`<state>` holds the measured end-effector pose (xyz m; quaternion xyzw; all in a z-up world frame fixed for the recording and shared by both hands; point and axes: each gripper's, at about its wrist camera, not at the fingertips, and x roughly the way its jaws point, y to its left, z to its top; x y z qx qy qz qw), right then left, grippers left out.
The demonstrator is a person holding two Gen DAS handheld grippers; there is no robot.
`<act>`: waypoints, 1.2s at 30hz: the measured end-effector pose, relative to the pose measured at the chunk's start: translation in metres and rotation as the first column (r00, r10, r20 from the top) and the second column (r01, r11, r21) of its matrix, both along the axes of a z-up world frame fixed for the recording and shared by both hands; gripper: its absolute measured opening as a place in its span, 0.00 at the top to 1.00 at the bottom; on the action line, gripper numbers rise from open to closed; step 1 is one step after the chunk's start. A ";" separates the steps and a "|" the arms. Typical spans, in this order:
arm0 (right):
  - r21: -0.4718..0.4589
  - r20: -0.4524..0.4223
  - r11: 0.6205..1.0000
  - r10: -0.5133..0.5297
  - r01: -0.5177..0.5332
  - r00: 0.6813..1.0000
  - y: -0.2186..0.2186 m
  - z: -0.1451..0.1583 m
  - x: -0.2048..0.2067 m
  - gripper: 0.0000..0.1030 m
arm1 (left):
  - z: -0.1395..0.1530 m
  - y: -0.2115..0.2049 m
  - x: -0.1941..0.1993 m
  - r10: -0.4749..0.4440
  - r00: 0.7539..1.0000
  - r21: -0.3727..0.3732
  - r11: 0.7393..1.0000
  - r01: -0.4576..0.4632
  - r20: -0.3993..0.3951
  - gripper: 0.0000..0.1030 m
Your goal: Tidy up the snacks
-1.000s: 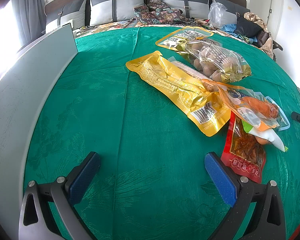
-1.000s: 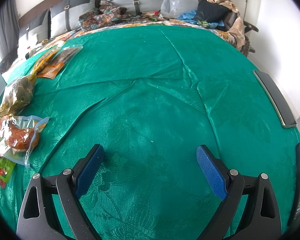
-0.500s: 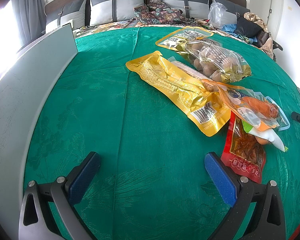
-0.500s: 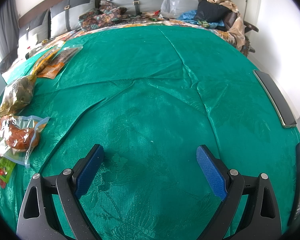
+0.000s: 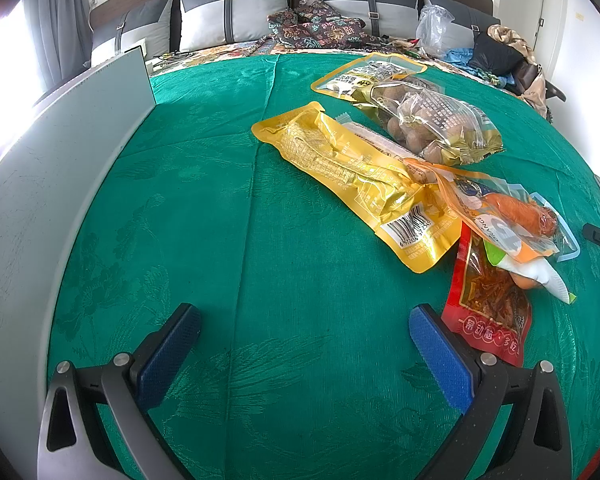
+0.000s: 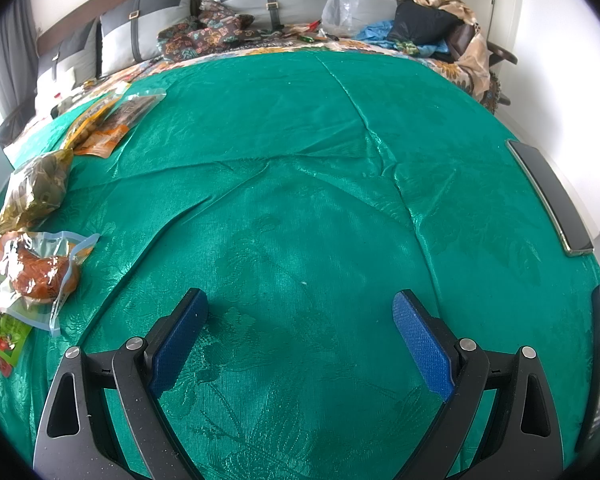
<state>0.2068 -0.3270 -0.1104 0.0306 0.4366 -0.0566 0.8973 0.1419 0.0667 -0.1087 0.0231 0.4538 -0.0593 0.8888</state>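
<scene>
Green cloth (image 5: 220, 240) over a bed; snack packets in a loose overlapping row right of centre: yellow pouch (image 5: 356, 172), red packet (image 5: 488, 312) just beside left gripper (image 5: 304, 344), jaws wide, empty; right gripper (image 6: 300, 332) likewise wide over bare cloth

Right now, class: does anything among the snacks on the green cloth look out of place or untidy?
Yes. The snack packets lie in a loose, overlapping heap: the yellow packet sits askew, the orange sausage pouch overlaps it and covers part of the red packet. Nothing looks torn or spilled.
</scene>
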 end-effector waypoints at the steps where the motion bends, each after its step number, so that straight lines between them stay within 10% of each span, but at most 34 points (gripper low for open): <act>1: 0.000 0.000 1.000 0.000 0.000 1.000 0.000 0.000 0.000 0.07 | 0.000 0.001 0.001 0.000 1.000 0.000 1.000 0.000 0.000 0.00; 36: 0.001 0.000 1.000 -0.001 0.001 1.000 0.000 0.000 0.000 0.07 | -0.001 0.004 0.002 -0.020 1.000 -0.004 1.000 0.020 -0.014 0.00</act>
